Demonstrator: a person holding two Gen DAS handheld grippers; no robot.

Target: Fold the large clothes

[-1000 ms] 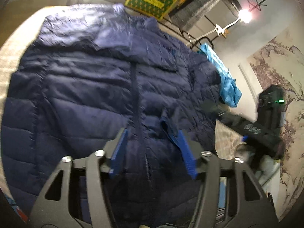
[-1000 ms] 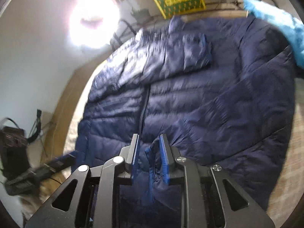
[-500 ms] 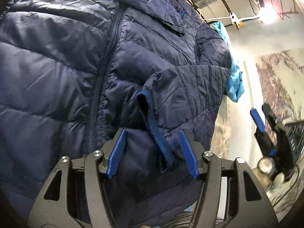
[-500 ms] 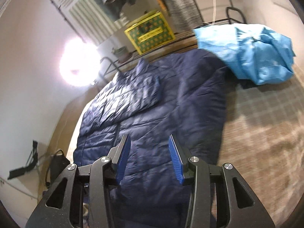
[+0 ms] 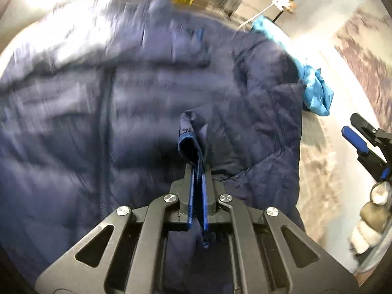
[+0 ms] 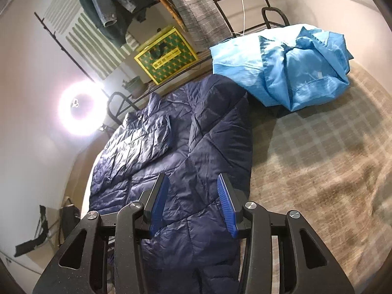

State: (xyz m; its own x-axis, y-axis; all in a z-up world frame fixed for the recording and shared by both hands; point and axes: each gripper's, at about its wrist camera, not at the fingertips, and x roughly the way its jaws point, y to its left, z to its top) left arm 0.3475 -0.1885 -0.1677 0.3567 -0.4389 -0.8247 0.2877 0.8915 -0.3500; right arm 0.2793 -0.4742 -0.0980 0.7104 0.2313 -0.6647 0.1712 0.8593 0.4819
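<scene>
A navy quilted puffer jacket (image 5: 152, 103) lies spread on the plaid bed cover, also visible in the right wrist view as the jacket (image 6: 196, 147). My left gripper (image 5: 197, 178) is shut on the blue-edged sleeve cuff (image 5: 189, 144), which stands up from the jacket's front. My right gripper (image 6: 193, 196) hangs open above the jacket's right side, with nothing between its pads. In the left wrist view the right gripper (image 5: 355, 137) shows at the far right edge, off the jacket.
A crumpled light-blue garment (image 6: 289, 63) lies on the plaid bed cover (image 6: 318, 159) past the jacket. Behind stand a metal rack with a yellow-green box (image 6: 166, 56), hanging clothes (image 6: 117, 2) and a bright ring light (image 6: 80, 107).
My left gripper closed on the sleeve cuff that lay between its open pads. My right gripper let go of the fabric, opened and swung right toward the jacket's edge.
</scene>
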